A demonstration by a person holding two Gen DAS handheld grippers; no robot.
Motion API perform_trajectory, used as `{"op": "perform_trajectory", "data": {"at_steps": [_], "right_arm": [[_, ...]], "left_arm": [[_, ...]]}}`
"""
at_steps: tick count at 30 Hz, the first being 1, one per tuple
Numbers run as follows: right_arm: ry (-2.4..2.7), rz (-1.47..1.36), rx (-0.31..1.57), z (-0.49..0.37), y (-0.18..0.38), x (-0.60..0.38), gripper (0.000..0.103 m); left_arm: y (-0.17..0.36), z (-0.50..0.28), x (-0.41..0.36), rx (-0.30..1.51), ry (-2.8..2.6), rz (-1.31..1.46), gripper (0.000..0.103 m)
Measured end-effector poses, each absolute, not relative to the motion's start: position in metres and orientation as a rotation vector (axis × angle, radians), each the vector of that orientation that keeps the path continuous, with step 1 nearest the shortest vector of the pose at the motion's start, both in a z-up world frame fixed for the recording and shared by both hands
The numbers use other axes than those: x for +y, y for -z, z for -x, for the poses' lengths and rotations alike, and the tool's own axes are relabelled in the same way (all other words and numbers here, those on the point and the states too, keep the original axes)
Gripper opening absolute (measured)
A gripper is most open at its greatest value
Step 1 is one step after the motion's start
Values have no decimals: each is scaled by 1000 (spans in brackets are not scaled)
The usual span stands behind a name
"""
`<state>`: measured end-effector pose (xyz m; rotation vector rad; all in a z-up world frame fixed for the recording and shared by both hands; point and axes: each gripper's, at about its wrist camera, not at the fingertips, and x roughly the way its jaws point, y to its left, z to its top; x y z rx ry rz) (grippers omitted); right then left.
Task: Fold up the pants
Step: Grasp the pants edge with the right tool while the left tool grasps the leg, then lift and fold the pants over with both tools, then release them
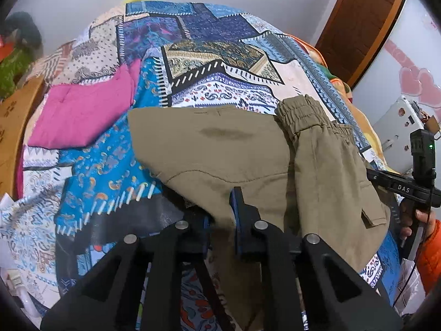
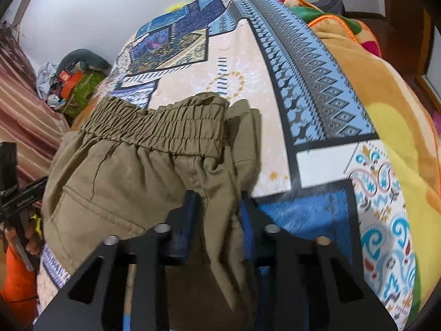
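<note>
Both claws are pinched on the khaki pants: left claw at the leg edge, right claw below the elastic waistband. Lift evenly, keep the fabric taut, and fold toward the bed's far edge.

Soft, even indoor light, no glare. Fisheye bends both views, corners go black. Slight blur near the lower edges.
</note>
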<state>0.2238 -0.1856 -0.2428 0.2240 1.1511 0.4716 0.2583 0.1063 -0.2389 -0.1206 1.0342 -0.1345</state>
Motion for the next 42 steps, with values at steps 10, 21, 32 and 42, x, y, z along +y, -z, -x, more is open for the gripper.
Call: {"op": "perform_trajectory", "data": {"at_steps": [10,21,32,42], "right_arm": [[-458,-38,1027,-221,204,-172,7],[-519,63,859,-237,133,-125,6],[-619,118,718,-288,101,-23,6],[-663,154,692,-340,126,74,6]], "left_arm": [[197,-254,93,934,79,-28,5],[131,-264,131,788,-15,-52,4],[102,-300,230,695,-188,-24,4],[151,-360,316,741,-316,-11,4]]}}
